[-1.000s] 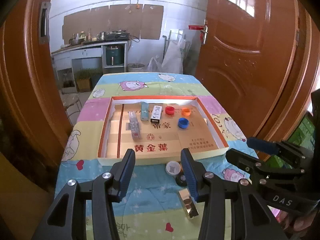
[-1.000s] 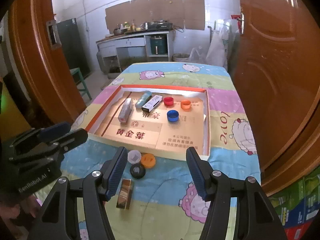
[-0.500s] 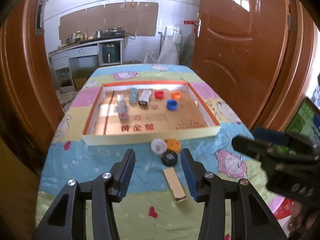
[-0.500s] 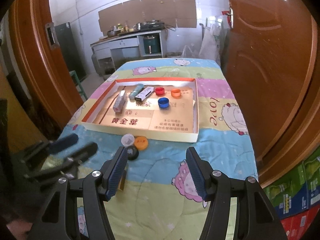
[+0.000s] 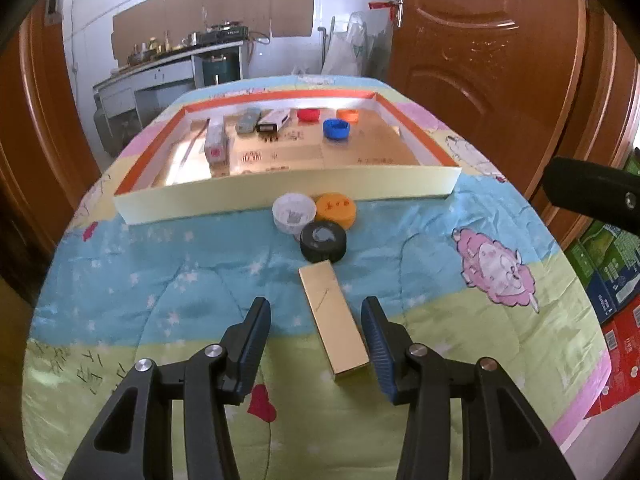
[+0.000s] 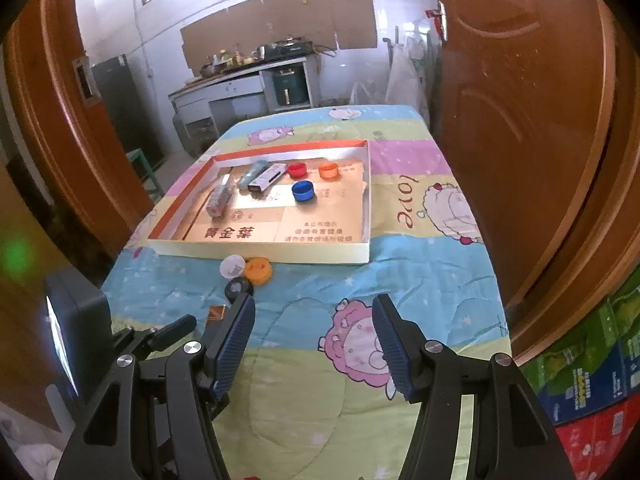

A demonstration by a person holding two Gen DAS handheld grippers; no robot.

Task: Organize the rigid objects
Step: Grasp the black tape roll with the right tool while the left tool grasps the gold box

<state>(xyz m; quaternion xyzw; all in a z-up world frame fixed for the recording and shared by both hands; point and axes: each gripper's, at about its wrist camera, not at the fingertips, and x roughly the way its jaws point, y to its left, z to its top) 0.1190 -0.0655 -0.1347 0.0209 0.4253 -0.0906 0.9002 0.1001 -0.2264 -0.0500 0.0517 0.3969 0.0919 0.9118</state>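
Gold box (image 5: 335, 321) lies between the open left tongs (image 5: 316, 344), untouched.

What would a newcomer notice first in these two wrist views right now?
The left gripper stands open astride a gold box lying on the cartoon quilt. Just beyond, white, orange and black caps cluster before the shallow tray holding sorted items.
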